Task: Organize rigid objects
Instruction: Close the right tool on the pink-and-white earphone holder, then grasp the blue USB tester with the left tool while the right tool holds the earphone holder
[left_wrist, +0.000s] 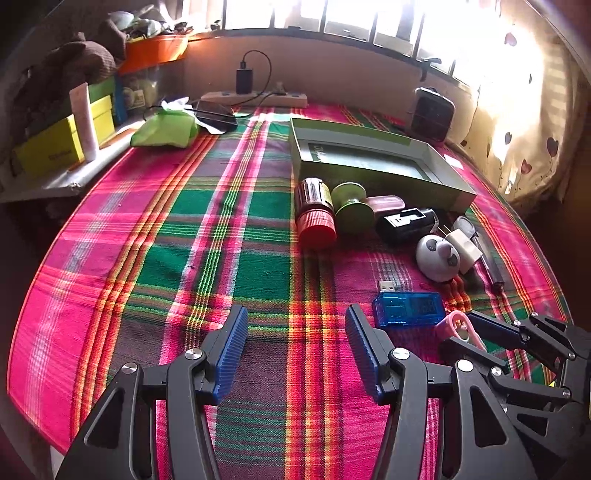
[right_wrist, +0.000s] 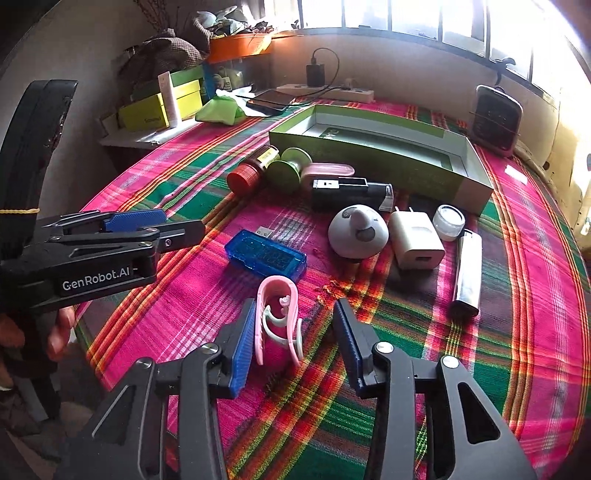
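Note:
Small rigid objects lie on a plaid cloth in front of an open green box (left_wrist: 384, 173) (right_wrist: 388, 166). A pink clip (right_wrist: 279, 317) (left_wrist: 460, 328) lies between the open fingers of my right gripper (right_wrist: 295, 332), close to the left pad. Beyond it are a blue USB tester (right_wrist: 266, 256) (left_wrist: 408, 308), a grey mouse-like gadget (right_wrist: 356, 230), a white charger (right_wrist: 417, 240), a silver lighter (right_wrist: 467, 273), a small jar (right_wrist: 448, 221), a black device (right_wrist: 351, 194), a pink case (right_wrist: 327, 171), a green spool (right_wrist: 288, 168) and a red-capped bottle (right_wrist: 247, 175). My left gripper (left_wrist: 297, 332) (right_wrist: 177, 229) is open over bare cloth, left of the tester.
A shelf at the far left holds yellow boxes (left_wrist: 62, 144) and a white tube (left_wrist: 85, 122). A green pouch (left_wrist: 168, 129), a phone (left_wrist: 216, 114) and a power strip (left_wrist: 255, 98) lie at the back. A small heater (left_wrist: 432, 112) stands at the back right.

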